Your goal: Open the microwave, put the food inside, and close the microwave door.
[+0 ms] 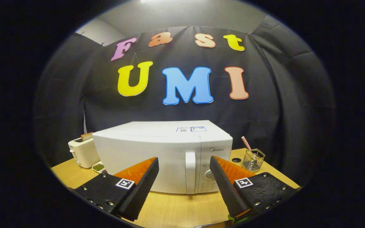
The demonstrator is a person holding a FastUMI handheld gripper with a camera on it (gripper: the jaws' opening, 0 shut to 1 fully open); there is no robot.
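Held wide apart with nothing between its fingers, the gripper (pixel 184 164) hovers over the table, short of the microwave. Just beyond the fingertips stands the white microwave (pixel 157 152), its door closed, the vertical door handle (pixel 190 172) showing in the gap between the two fingers and a round dial (pixel 208 173) beside it, partly hidden by the right finger. The wooden table (pixel 176 205) carries everything. Left of the microwave, set slightly back, sits a white toaster (pixel 82 152) with a slice of bread (pixel 86 136) standing in its slot. In front of the toaster lies a small dish of green food (pixel 98 167). Right of the microwave stands a wire holder (pixel 253 159) with a striped straw (pixel 246 143) leaning out.
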